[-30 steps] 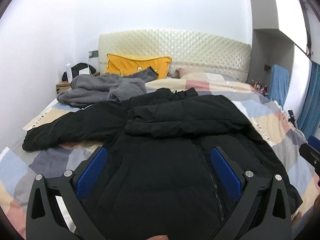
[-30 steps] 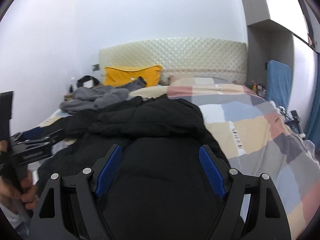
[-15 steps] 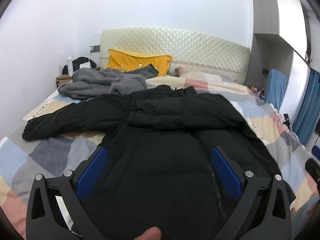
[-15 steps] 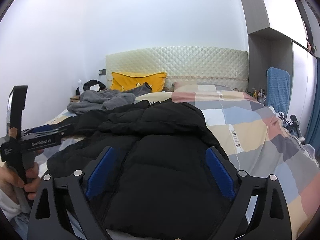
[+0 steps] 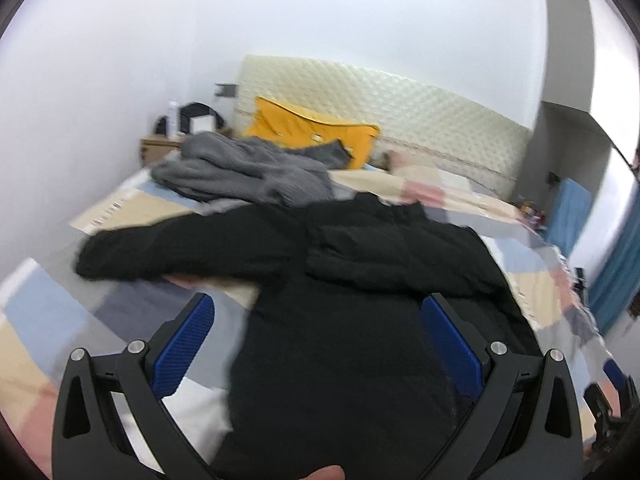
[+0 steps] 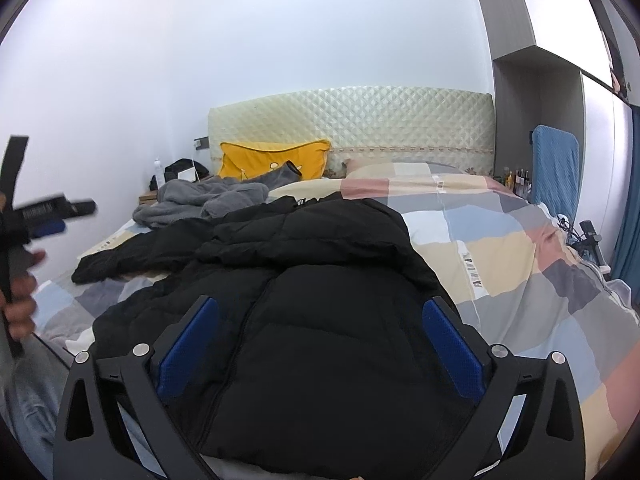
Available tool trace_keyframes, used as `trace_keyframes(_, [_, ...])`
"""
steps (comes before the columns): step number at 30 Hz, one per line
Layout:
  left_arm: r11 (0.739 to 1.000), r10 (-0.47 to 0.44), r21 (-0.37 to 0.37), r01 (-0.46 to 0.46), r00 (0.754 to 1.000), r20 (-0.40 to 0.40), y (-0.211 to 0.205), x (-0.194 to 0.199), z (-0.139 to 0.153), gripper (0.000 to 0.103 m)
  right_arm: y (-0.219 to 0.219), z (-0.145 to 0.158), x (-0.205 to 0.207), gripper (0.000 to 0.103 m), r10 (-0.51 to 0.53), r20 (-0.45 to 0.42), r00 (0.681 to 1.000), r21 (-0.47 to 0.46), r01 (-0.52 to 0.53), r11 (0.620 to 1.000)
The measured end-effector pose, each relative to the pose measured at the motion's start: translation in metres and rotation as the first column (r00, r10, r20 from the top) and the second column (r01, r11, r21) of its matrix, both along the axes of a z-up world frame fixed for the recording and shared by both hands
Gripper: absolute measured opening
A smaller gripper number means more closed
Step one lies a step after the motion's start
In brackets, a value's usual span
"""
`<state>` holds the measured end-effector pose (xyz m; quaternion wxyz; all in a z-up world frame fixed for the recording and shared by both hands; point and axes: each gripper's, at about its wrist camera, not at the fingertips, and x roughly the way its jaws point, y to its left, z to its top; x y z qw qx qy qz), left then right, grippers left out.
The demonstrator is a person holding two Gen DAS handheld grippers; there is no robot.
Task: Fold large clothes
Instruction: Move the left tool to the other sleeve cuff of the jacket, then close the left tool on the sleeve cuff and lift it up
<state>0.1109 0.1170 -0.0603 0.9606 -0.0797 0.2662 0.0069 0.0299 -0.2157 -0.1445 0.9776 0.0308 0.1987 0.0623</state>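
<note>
A black puffer jacket [image 5: 344, 360] lies front up on the patchwork bedspread [image 6: 520, 264], its hem nearest me. One sleeve [image 5: 168, 252] stretches out to the left, and a thick fold [image 6: 304, 248] lies across the chest. My left gripper [image 5: 317, 304] hovers open above the jacket's left side, touching nothing; the picture is blurred. In the right wrist view a hand holds it up at the left edge [image 6: 48, 216]. My right gripper [image 6: 321, 304] hangs over the lower body of the jacket, jaws opening wide, pads [image 6: 188, 348] off the cloth.
A grey fleece garment [image 5: 248, 176] and a yellow pillow [image 5: 312, 132] lie by the quilted headboard [image 6: 352, 120]. A nightstand [image 5: 160, 148] with a bottle stands far left. A blue towel [image 6: 556, 168] and curtain are on the right. The person's jeans leg [image 6: 28, 400] is bottom left.
My left gripper has swung up and to the left and rolled, so its view now tilts and blurs. The right gripper's jaws have spread wider. The jacket has not moved.
</note>
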Motion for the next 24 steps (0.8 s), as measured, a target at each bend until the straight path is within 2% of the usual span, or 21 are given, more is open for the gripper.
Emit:
trace_keyframes(4, [0.998, 0.064, 0.018, -0.064, 0.998, 0.013, 0.031, 0.0, 0.042, 0.103, 0.0, 0.0, -0.001, 0.103, 0.003, 0.0, 1.0, 0.001, -0.003, 1.0])
trace_keyframes(9, [0.995, 0.093, 0.033, -0.094, 0.995, 0.042, 0.067, 0.006, 0.091, 0.103, -0.001, 0.0, 0.0, 0.103, 0.011, -0.007, 1.0, 0.007, -0.01, 1.0])
trace_keyframes(12, [0.994, 0.111, 0.01, -0.112, 0.993, 0.043, 0.097, 0.013, 0.112, 0.103, -0.002, -0.001, 0.001, 0.103, 0.007, -0.014, 1.0, 0.009, -0.007, 1.0])
trace_keyframes(17, [0.983, 0.176, -0.048, -0.175, 0.984, 0.012, 0.157, 0.031, 0.122, 0.103, -0.003, -0.002, 0.005, 0.103, -0.009, -0.03, 1.0, 0.022, 0.009, 1.0])
trace_keyframes(22, [0.968, 0.247, -0.043, -0.247, 0.969, -0.011, 0.214, 0.048, 0.112, 0.103, -0.003, -0.005, 0.008, 0.103, -0.026, -0.046, 0.999, 0.027, 0.027, 0.999])
trace_keyframes(24, [0.968, 0.251, -0.01, -0.251, 0.968, -0.014, 0.228, 0.052, 0.103, 0.103, -0.001, -0.006, 0.011, 0.103, -0.037, -0.053, 0.998, 0.019, 0.038, 0.999])
